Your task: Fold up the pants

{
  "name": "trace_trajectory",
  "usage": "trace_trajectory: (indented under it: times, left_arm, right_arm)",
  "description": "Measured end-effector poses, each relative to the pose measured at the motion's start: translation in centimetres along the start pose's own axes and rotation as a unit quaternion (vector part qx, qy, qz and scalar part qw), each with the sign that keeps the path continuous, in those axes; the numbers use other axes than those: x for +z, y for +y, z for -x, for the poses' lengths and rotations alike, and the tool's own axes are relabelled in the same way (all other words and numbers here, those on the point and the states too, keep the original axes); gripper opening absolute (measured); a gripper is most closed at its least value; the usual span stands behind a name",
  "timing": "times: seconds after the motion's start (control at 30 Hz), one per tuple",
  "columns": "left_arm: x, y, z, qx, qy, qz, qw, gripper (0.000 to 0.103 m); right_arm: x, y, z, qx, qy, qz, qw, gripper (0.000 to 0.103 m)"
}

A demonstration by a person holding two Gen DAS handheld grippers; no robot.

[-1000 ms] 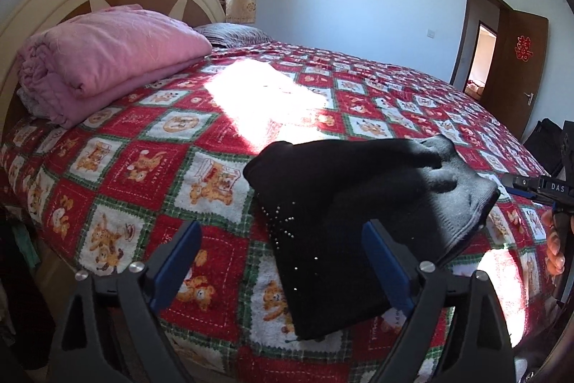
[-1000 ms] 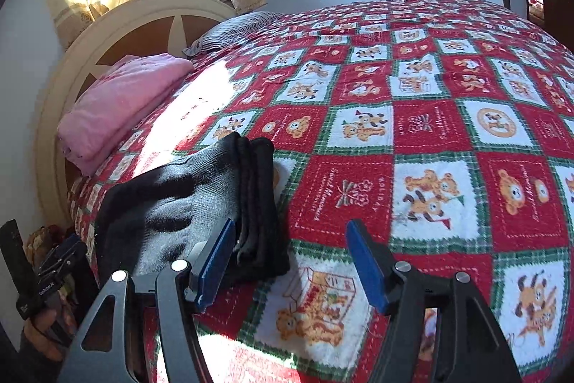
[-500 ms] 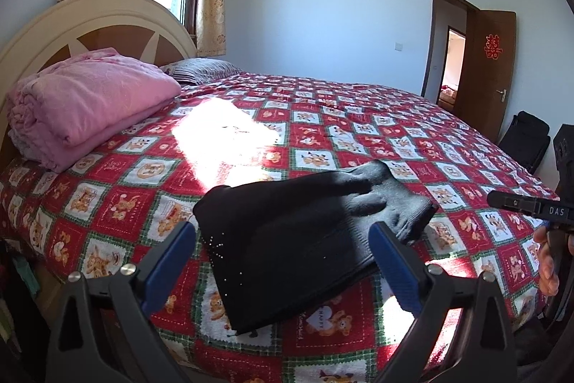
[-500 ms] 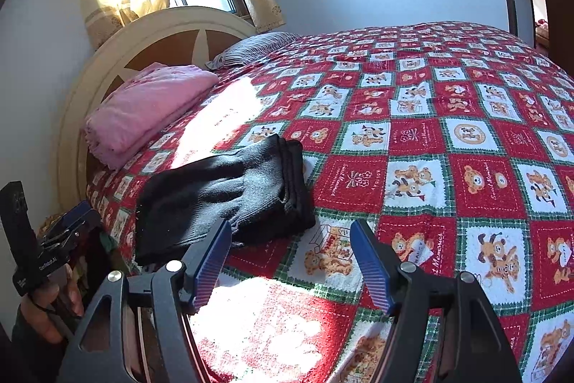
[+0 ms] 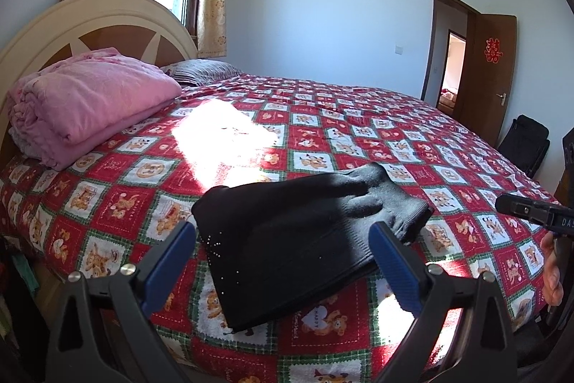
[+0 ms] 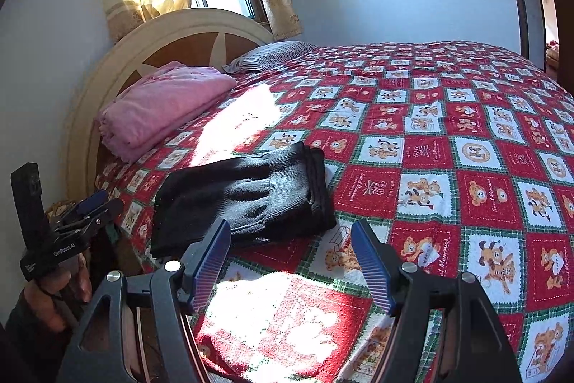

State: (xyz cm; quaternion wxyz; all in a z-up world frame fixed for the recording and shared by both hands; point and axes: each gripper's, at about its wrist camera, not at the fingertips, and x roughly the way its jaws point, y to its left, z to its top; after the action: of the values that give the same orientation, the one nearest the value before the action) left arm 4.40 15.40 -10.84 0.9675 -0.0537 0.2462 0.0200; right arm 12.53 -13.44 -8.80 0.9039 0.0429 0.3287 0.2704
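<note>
Both claws have pulled back and up from the bed. The left gripper (image 5: 281, 266) gapes wide, empty; the right gripper (image 6: 290, 261) is wide too, empty. Just beyond both lie the single black pants (image 5: 308, 239), a compact folded stack on the bedspread (image 5: 448, 146): folding looks finished. Farther off lie one pink blanket (image 5: 89, 103) and one pillow (image 5: 204, 72).
</note>
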Motion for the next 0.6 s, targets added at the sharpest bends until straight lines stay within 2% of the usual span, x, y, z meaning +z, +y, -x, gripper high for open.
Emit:
trace_trajectory:
  times: [0.6]
  left_arm:
    - [-0.31,-0.2,-0.12,-0.001,0.004,-0.001,1.0,0.099]
  right_arm:
    - [-0.07,0.47,0.19,-0.007,-0.006,0.003,1.0,0.072]
